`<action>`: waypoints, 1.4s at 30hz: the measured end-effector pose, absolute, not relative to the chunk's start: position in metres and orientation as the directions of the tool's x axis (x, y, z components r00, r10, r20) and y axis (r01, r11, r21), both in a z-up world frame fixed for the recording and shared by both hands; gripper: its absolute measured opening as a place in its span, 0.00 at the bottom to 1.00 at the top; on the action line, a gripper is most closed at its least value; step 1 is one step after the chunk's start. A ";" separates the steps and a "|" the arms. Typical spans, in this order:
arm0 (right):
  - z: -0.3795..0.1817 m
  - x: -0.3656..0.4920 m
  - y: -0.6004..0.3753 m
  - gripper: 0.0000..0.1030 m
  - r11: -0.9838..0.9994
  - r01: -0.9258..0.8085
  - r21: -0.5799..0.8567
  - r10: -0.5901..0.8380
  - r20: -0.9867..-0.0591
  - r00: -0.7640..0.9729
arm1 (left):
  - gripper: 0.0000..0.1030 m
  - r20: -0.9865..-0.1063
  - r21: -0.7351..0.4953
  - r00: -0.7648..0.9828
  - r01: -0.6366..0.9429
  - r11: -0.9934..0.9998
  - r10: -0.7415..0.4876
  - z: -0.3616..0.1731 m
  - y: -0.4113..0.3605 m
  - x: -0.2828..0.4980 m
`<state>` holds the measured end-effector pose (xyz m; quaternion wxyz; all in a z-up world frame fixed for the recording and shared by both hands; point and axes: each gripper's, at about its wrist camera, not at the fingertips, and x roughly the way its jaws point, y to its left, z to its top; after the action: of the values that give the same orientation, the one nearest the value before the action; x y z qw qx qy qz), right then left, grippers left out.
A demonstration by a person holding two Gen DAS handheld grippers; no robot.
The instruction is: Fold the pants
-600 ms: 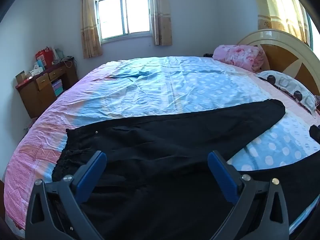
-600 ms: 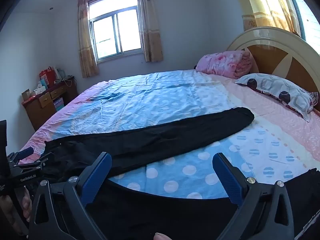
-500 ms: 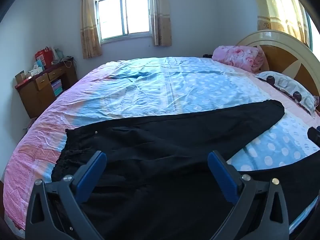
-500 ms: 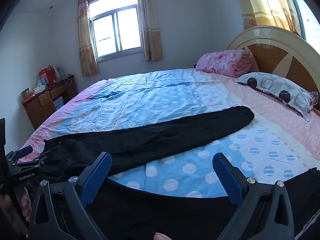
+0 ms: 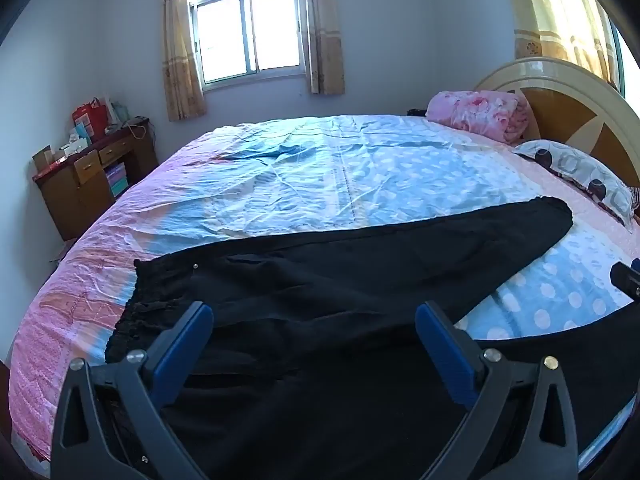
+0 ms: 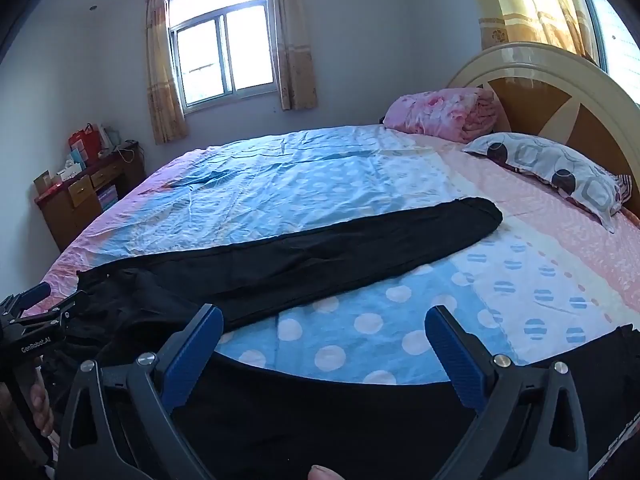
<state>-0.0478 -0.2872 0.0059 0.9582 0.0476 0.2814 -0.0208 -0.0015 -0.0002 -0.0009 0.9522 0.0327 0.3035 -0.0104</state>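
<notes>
Black pants (image 5: pixel 340 280) lie spread on the bed, waistband at the left, one leg stretching right toward the pillow. The second leg (image 6: pixel 340 412) runs along the near bed edge. My left gripper (image 5: pixel 314 332) is open and empty, hovering over the pants' hip area. My right gripper (image 6: pixel 324 332) is open and empty, above the gap between the two legs. The far leg also shows in the right wrist view (image 6: pixel 320 256). The left gripper shows at the left edge of the right wrist view (image 6: pixel 36 320).
The bed sheet (image 5: pixel 340 184) is blue and pink with dots. A patterned pillow (image 6: pixel 560 172) and a folded pink blanket (image 6: pixel 444 114) lie by the headboard (image 6: pixel 560 92). A wooden cabinet (image 5: pixel 88 184) stands at the far left wall.
Both grippers have shifted only slightly; the pants lie as before.
</notes>
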 end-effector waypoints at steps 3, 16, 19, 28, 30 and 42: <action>0.003 -0.048 -0.286 0.99 0.995 0.066 0.078 -0.013 -0.546 0.838 | 1.00 -0.578 0.058 0.816 0.039 0.998 0.001 -0.002 -0.001 -0.001; 0.000 -0.048 -0.285 0.99 0.995 0.065 0.081 -0.010 -0.552 0.834 | 1.00 -0.576 0.050 0.818 0.040 0.998 -0.004 -0.005 0.002 -0.001; 0.000 -0.048 -0.285 0.99 0.995 0.068 0.080 -0.013 -0.553 0.833 | 1.00 -0.574 0.049 0.819 0.041 0.998 -0.005 -0.004 0.001 -0.002; -0.002 -0.048 -0.284 0.99 0.994 0.071 0.080 -0.014 -0.561 0.828 | 1.00 -0.570 0.045 0.822 0.043 0.998 -0.009 -0.003 0.002 -0.003; -0.002 -0.048 -0.284 0.99 0.994 0.073 0.080 -0.016 -0.564 0.825 | 1.00 -0.569 0.046 0.822 0.043 0.998 -0.010 -0.002 0.002 -0.003; -0.003 -0.046 -0.285 0.99 0.994 0.077 0.079 -0.018 -0.570 0.821 | 1.00 -0.570 0.046 0.821 0.044 0.998 -0.010 -0.002 0.001 -0.003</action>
<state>-0.0458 -0.2852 -0.0034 0.9530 0.0490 0.2979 -0.0249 -0.0035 0.0013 -0.0023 0.9539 0.0287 0.2984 -0.0142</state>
